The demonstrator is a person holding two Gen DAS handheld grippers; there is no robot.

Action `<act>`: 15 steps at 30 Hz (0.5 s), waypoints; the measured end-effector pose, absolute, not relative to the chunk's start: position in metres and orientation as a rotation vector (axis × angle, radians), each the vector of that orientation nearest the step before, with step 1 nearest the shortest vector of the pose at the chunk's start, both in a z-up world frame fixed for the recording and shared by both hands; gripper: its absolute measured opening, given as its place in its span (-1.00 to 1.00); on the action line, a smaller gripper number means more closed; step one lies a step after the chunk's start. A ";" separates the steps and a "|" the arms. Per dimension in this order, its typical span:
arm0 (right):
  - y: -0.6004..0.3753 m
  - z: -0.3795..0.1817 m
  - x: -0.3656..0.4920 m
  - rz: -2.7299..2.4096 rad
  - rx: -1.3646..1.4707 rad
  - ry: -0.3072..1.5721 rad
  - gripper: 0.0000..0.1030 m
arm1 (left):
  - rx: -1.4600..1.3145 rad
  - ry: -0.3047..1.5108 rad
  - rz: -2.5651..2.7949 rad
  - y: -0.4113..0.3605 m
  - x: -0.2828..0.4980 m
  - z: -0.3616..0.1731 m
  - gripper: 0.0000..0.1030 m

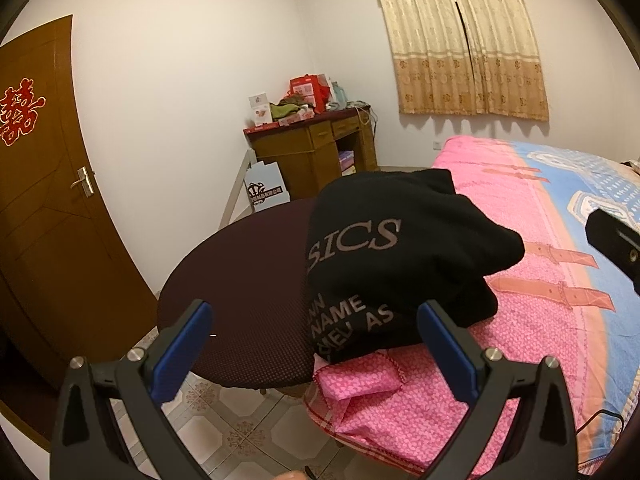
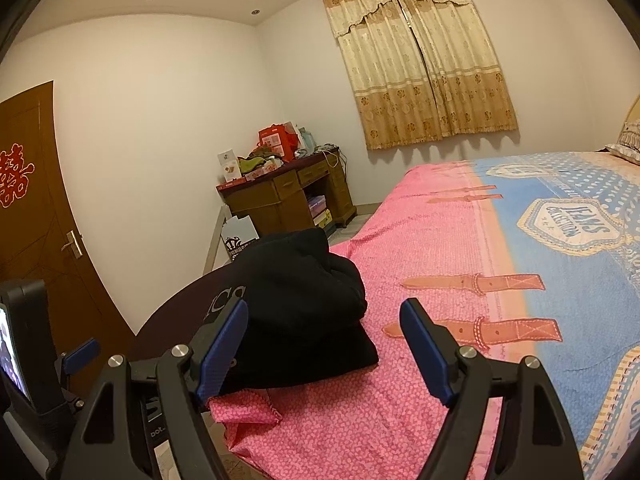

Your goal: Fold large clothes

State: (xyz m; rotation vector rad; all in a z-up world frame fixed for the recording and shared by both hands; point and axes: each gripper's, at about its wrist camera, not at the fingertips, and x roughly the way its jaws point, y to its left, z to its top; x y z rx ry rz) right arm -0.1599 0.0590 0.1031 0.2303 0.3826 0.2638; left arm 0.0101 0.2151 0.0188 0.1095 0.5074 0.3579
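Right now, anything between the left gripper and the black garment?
Nothing. In the left wrist view the open left gripper frames the black garment, with only the dark round table and pink bedspread beneath.

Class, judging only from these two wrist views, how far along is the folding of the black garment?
Done: the black garment lies bundled in rough layers across the bed edge and round table. In hand: nothing; the left gripper and right gripper are open and empty. Left: possibly neatening the lumpy bundle.

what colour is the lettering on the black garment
Grey, printed on the bunched black fabric garment; it reads clearest in the left wrist view.
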 end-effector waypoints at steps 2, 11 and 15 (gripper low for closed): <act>0.060 0.102 -0.160 0.265 0.230 0.386 0.54 | 0.109 0.509 0.358 0.215 0.010 0.019 1.00; 0.060 0.100 -0.158 0.270 0.230 0.400 0.54 | 0.100 0.516 0.354 0.219 0.013 0.017 1.00; 0.060 0.099 -0.158 0.269 0.231 0.401 0.54 | 0.102 0.519 0.355 0.219 0.012 0.017 1.00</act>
